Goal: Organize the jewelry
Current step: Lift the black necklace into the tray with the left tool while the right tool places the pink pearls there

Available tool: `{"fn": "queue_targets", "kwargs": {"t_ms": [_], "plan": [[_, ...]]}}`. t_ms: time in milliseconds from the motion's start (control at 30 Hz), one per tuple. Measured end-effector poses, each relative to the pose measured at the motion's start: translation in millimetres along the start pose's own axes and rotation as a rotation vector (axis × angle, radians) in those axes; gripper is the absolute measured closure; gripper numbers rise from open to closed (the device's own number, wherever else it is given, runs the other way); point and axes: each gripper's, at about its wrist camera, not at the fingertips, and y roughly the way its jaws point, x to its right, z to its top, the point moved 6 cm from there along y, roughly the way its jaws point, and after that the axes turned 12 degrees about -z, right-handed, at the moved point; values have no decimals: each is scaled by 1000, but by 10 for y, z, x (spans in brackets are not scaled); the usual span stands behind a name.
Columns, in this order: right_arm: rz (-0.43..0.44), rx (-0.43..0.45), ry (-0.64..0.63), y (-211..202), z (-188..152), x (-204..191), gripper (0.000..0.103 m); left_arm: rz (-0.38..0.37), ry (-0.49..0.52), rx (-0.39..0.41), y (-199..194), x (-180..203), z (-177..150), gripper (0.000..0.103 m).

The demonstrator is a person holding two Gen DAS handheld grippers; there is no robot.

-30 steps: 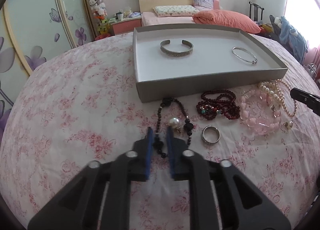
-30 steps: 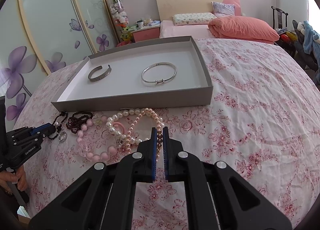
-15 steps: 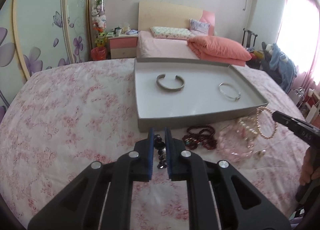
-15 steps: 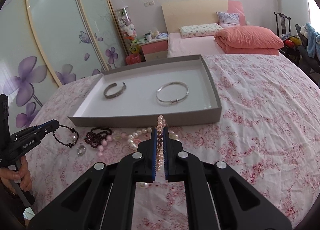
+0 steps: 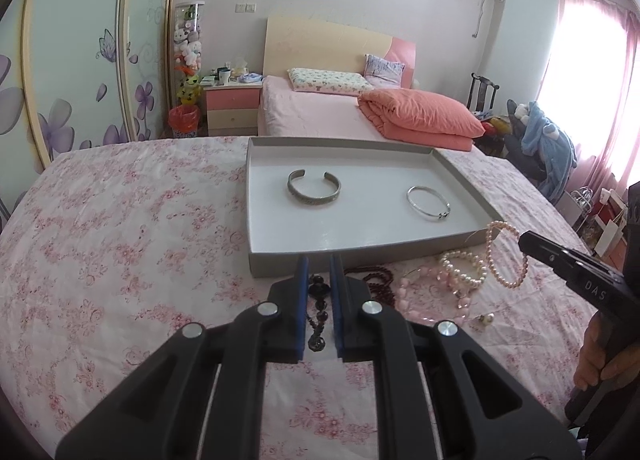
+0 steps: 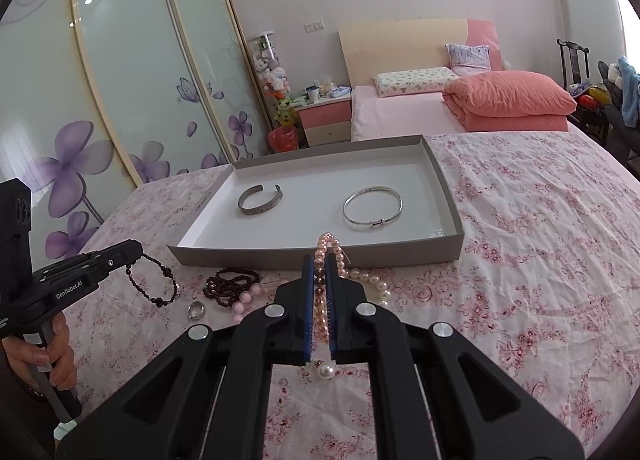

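One grey tray (image 6: pixel 452 216) holds two silver bangles: one wide open cuff (image 6: pixel 261 200) and one thin bangle (image 6: pixel 372 207). Two tools each carry one bead string: one black (image 6: pixel 154 280), one pink pearl (image 6: pixel 326 260). One ring (image 6: pixel 197 309) lies on the bed.

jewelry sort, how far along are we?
Done: a wide cuff bangle and a thin silver bangle lie in the grey tray.
In hand: the left gripper is shut on a black bead bracelet; the right gripper is shut on a pink pearl strand.
Left on the bedspread: dark red beads, a ring, pink beads and white pearls.
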Motion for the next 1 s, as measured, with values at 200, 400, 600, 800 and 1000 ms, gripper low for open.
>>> {"fn": "queue_targets", "kwargs": {"t_ms": [200, 400, 600, 800, 1000], "plan": [[7, 44, -9, -127, 30, -59, 96, -30, 4, 26, -94, 133, 46, 92], [12, 109, -21, -316, 84, -134, 96, -58, 13, 59, -207, 293, 93, 92], [0, 187, -12, -507, 116, -169, 96, -34, 35, 119, -380, 449, 110, 92], [-42, 284, -48, -668, 169, -228, 96, 37, 109, 194, -547, 606, 152, 92], [-75, 350, -66, -760, 233, -223, 96, 74, 141, 219, -592, 653, 197, 92]]}}
